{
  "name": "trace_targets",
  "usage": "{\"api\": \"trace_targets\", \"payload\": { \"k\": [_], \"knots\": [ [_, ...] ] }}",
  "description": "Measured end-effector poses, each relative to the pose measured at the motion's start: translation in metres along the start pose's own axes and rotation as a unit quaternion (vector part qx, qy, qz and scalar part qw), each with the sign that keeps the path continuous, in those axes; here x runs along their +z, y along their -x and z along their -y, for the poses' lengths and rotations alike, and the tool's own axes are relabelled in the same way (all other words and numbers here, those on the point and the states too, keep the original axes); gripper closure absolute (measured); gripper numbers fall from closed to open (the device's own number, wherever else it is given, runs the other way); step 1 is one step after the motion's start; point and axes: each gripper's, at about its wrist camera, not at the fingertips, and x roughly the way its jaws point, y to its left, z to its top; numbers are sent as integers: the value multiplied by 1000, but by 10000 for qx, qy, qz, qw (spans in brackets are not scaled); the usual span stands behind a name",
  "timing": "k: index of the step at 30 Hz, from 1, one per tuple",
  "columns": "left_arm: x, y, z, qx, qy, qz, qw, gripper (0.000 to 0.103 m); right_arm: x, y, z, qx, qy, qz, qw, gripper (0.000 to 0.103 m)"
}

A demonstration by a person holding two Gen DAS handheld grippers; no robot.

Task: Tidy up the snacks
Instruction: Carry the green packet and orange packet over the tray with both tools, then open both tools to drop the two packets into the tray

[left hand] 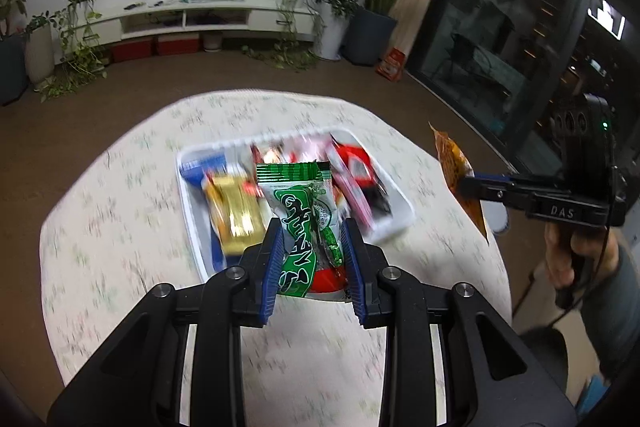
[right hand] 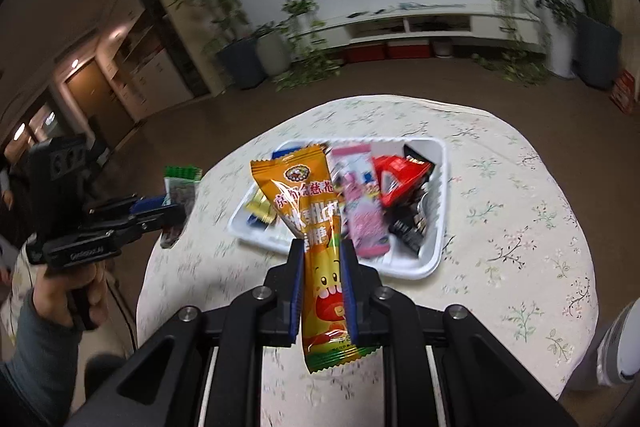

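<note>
My left gripper (left hand: 312,231) is shut on a green snack packet (left hand: 300,203) and holds it above the table, just in front of a white tray (left hand: 192,211) filled with several snacks. My right gripper (right hand: 320,251) is shut on an orange snack packet (right hand: 308,211), held in the air before the same tray (right hand: 436,227). The right gripper with the orange packet (left hand: 456,171) shows at the right of the left wrist view. The left gripper with the green packet (right hand: 182,187) shows at the left of the right wrist view.
The tray sits on a round table with a floral cloth (left hand: 120,227), (right hand: 520,227). The tray holds a gold packet (left hand: 236,211), a pink packet (right hand: 362,211) and a red packet (right hand: 396,179). Potted plants and a low TV shelf (left hand: 200,19) stand beyond.
</note>
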Motion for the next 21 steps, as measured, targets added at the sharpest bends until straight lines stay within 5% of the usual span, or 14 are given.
{"api": "trace_targets", "payload": {
  "k": [12,21],
  "knots": [
    [34,-84,-30,253,256,-128,9993,76,53,-76,18,-376,-856,-16,9956,84],
    [33,-129,-38,340,143,-221,9991,76,55,-116,36,-794,-1064,-236,9909,84]
  ]
}}
